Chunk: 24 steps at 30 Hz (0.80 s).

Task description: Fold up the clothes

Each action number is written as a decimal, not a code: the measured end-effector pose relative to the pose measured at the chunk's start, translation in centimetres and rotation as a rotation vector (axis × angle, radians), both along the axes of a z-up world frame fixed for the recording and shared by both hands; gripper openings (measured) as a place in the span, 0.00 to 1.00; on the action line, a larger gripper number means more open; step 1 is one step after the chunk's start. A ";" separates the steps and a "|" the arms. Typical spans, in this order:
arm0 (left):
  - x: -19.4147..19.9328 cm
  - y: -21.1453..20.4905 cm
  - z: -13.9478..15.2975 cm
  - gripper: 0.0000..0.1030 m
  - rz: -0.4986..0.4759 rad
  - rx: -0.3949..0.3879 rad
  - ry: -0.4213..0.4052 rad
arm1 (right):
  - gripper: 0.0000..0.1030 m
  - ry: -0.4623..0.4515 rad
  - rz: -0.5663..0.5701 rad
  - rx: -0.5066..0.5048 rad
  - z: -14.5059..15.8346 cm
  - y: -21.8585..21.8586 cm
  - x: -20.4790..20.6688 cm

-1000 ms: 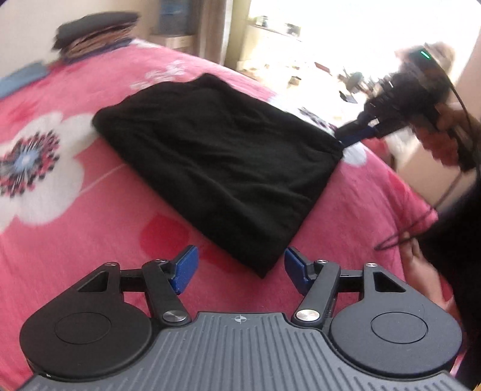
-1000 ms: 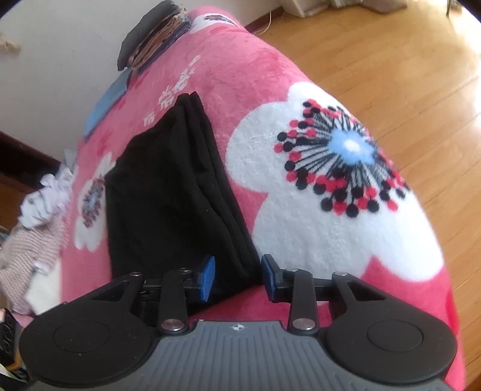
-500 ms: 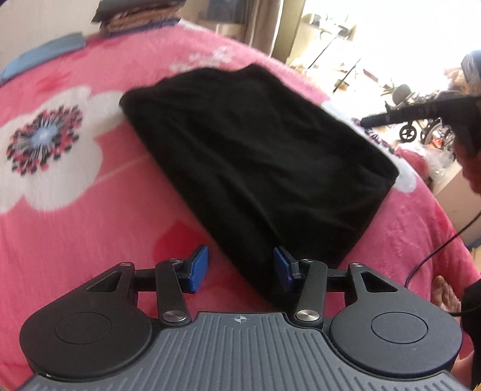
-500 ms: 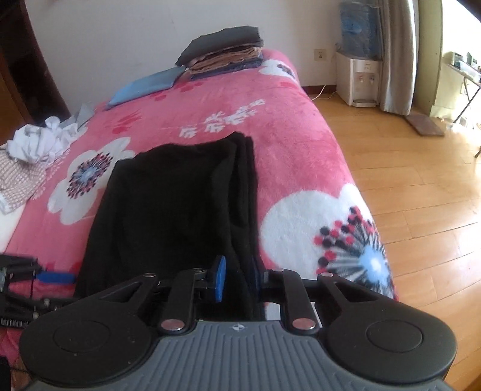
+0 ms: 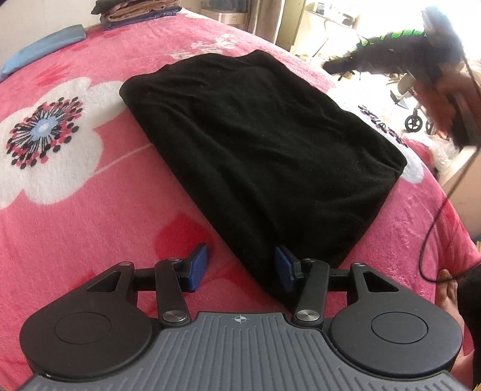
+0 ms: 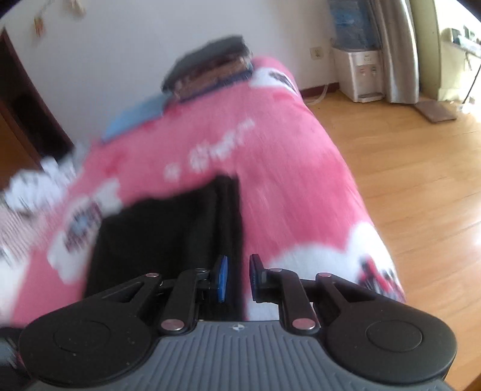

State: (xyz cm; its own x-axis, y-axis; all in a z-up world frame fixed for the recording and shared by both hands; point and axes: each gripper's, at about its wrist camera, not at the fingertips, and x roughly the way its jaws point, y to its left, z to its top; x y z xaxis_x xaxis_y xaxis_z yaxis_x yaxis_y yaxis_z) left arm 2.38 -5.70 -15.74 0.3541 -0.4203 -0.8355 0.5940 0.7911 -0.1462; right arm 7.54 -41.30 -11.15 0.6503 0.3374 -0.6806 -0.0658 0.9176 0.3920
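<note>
A black garment (image 5: 258, 150), already folded into a thick rectangle, lies on the pink flowered bed (image 5: 75, 210), running from the near edge of the bed toward the middle, with one long side close to the bed's edge by the wooden floor (image 6: 421, 180). The left tongs (image 5: 240, 267) are spread about halfway, and the garment's near corner sits between the blue pads without either visibly pressing on it. The right tongs (image 6: 238, 276) stand narrowly apart; in the blurred right wrist view the garment's layered edge seems to run between them, but I cannot tell whether they pinch it. The step in hand looks like taking both near corners for another fold toward the far end. To do it well, the left tongs should slide further under the corner so that every layer is caught, not just the top one, then close firmly. Both corners ought to rise together and travel level, so the stacked layers do not fan apart, and land square on the far edge, short of the folded stack (image 5: 135, 12) at the bed's far corner.
</note>
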 end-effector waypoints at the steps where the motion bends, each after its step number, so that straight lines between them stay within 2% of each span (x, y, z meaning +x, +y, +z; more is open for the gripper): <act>1: 0.0 0.0 0.0 0.49 0.001 0.000 0.000 | 0.18 -0.004 0.007 0.028 0.2 0.1 1.0; 3: -0.1 0.0 0.0 0.49 -0.002 -0.001 -0.005 | 0.18 -0.002 0.029 0.075 0.1 0.7 3.0; 6: -0.2 0.1 0.0 0.49 -0.006 -0.001 -0.011 | 0.18 -0.020 0.075 0.048 0.1 2.1 5.2; 11: 0.0 0.2 0.0 0.49 -0.007 -0.009 -0.004 | 0.18 -0.001 0.133 -0.015 -0.7 3.8 7.4; 18: 0.1 0.2 -0.2 0.49 -0.015 -0.014 0.001 | 0.20 0.009 0.130 -0.055 -1.7 4.0 8.3; 22: 0.1 0.2 -0.2 0.49 -0.017 -0.011 0.002 | 0.20 0.019 0.139 -0.046 -2.2 3.8 8.7; 23: 0.1 0.2 -0.2 0.49 -0.017 -0.011 0.002 | 0.20 0.010 0.150 -0.037 -2.1 3.8 8.7; 24: 0.1 0.2 -0.2 0.49 -0.017 -0.010 0.003 | 0.16 0.000 0.161 -0.027 -2.0 3.8 8.6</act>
